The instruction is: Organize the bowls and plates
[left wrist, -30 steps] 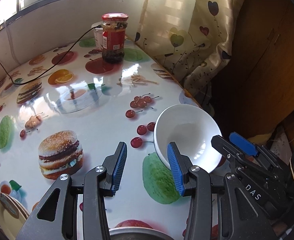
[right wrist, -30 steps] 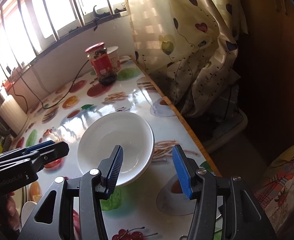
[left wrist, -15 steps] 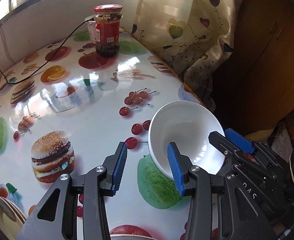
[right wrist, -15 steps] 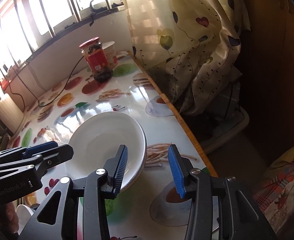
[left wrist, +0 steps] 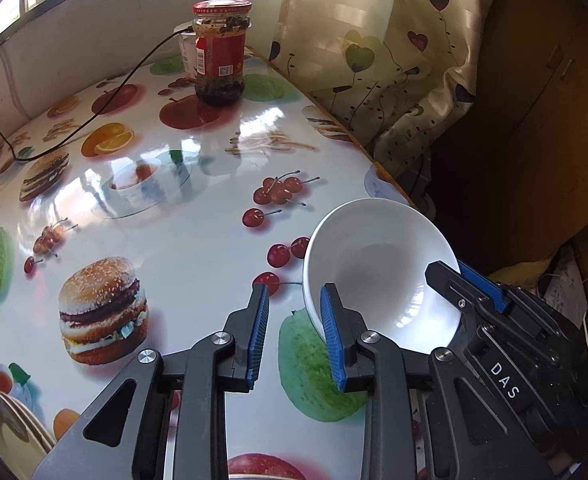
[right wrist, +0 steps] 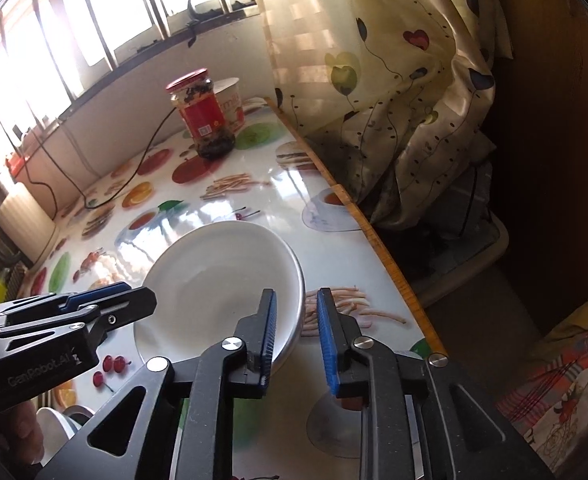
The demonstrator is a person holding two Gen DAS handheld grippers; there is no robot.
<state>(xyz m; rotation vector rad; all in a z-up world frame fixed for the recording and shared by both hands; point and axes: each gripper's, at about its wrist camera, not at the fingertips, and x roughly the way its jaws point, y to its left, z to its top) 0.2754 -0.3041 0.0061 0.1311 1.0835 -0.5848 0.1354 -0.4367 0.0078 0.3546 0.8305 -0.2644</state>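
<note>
While the white bowl (right wrist: 218, 288) sits tilted near the table (left wrist: 198, 248) edge, the right gripper (right wrist: 295, 334) straddles its rim, jaws apart; the left gripper (left wrist: 294, 334) hangs beside it, jaws apart, empty.

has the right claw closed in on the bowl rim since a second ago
Yes. The right claw has narrowed around the bowl rim, one finger inside, one outside, and sits nearer the printed fries.

You are looking at a smooth, glossy white bowl (left wrist: 377, 276) lying on a mirror-shiny printed table covering (left wrist: 198, 240). At the table's far edge a glass jar (left wrist: 220, 52) is wearing a paper label. Your grippers' fingers (right wrist: 268, 328) are showing ribbed blue pads on matt black plastic.
</note>
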